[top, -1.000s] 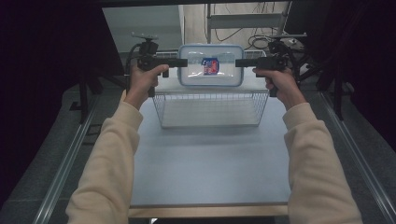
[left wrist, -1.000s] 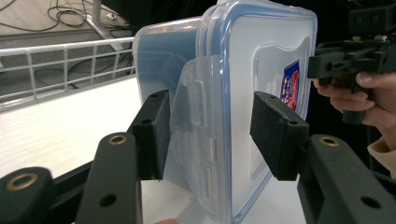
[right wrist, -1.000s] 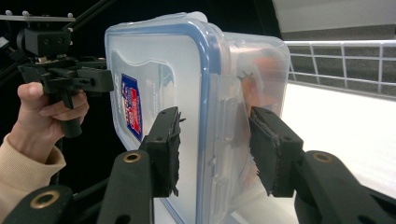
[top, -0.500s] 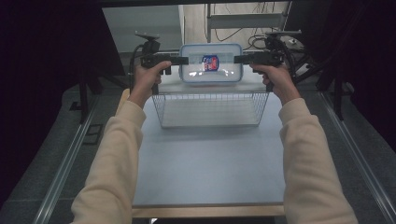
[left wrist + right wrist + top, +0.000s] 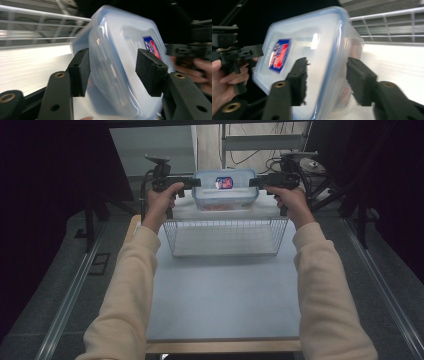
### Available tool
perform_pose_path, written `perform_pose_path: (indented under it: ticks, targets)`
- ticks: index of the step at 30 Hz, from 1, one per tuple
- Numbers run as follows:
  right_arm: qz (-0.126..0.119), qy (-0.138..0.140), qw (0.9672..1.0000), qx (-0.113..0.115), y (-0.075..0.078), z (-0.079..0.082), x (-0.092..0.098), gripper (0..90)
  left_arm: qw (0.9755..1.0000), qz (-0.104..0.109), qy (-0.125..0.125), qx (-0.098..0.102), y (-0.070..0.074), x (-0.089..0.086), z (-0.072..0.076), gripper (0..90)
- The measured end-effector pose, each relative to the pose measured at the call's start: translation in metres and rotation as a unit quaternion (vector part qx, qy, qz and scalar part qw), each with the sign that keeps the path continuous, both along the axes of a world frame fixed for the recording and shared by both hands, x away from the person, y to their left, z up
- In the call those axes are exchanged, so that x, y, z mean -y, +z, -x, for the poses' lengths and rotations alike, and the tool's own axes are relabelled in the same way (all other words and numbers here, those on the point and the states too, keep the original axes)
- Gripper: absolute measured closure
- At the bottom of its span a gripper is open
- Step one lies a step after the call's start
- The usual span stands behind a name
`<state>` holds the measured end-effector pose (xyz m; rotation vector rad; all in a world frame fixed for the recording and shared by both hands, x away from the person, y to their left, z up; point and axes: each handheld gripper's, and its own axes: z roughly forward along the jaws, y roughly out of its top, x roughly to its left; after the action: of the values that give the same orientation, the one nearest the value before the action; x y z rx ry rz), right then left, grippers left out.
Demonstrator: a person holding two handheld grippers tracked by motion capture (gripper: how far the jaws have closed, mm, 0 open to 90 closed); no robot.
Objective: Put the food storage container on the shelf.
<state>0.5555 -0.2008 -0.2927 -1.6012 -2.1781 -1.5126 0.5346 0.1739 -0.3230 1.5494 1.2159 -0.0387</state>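
Nearest, the bare desk (image 5: pixel 225 295); beyond it, the wire basket (image 5: pixel 225 236). Past the basket's far rim, the lidded plastic container (image 5: pixel 225 190) hangs in the air — the left hand-held gripper (image 5: pixel 196 182) and right hand-held gripper (image 5: pixel 254 182) each pinch an end. It looks stiff, light and smooth-walled, likely slippery; the lid's rim gives the firmest purchase.

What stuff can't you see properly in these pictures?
- Contents of the plastic container: high view, frosted walls show just a reddish blur.
- Sticker print: right gripper view, too blurred to read.
- Wire basket far edge: high view, behind the container.
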Motion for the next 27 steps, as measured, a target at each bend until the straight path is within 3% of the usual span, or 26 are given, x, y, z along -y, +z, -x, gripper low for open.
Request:
perform_pose_path:
  ticks: [8, 14, 17, 21, 25, 27]
  targets:
    - [0.017, -0.018, 0.9995, 0.020, 0.000, 0.007, -0.002, 46.4, 0.9999, 0.001, 0.012, -0.001, -0.002, 0.001, 0.001, 44.6]
    - [0.012, -0.021, 0.9987, 0.046, 0.003, 0.015, 0.007, 42.5, 0.9996, -0.009, 0.018, 0.018, 0.001, -0.003, 0.006, 40.4]
    - [0.017, -0.012, 0.9978, 0.063, 0.004, 0.022, 0.010, 40.8, 0.9992, -0.013, 0.019, 0.032, 0.005, -0.004, 0.012, 38.0]
    - [0.031, 0.003, 0.9960, 0.084, 0.006, 0.032, 0.011, 38.3, 0.9976, -0.045, 0.017, 0.051, 0.010, -0.006, 0.025, 34.8]
    - [0.029, 0.023, 0.9943, 0.100, 0.009, 0.044, 0.012, 36.9, 0.9975, -0.035, 0.012, 0.060, 0.013, -0.012, 0.040, 31.4]
    - [0.027, 0.032, 0.9937, 0.104, 0.009, 0.050, 0.013, 36.1, 0.9958, -0.057, 0.001, 0.073, 0.016, -0.012, 0.051, 30.8]
